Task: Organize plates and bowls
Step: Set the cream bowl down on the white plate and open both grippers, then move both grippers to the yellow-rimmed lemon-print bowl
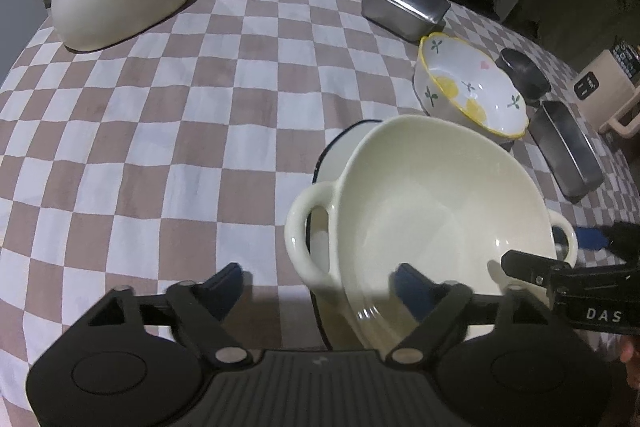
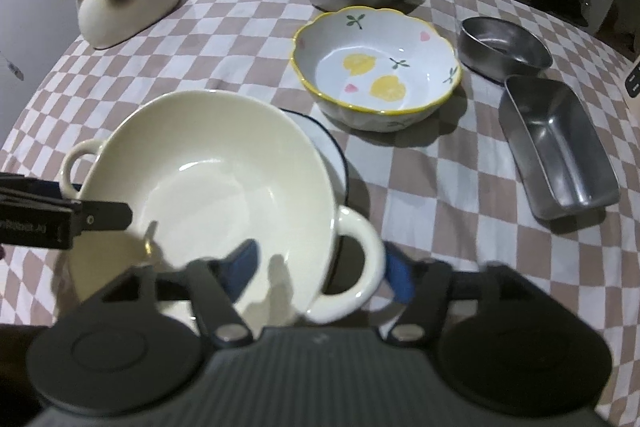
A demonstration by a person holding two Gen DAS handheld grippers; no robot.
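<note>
- My left tongs (image 1: 320,283) are spread wide with nothing pinched; one blue pad sits inside the cream two-handled bowl (image 1: 432,211), the other outside near its handle, so they straddle the rim.
- Right tongs (image 2: 324,265) are the same: open, straddling the rim by the opposite handle, not closed on it.
- The bowl sits tilted on a white blue-rimmed plate (image 2: 332,151) on the checkered worktop (image 1: 160,107).
- My worry: glazed rim, thin pads. Close unevenly and the bowl could slip and chip the plate.
- The lemon-print bowl (image 2: 376,67) is near, so a wide swing could clip it.
</note>
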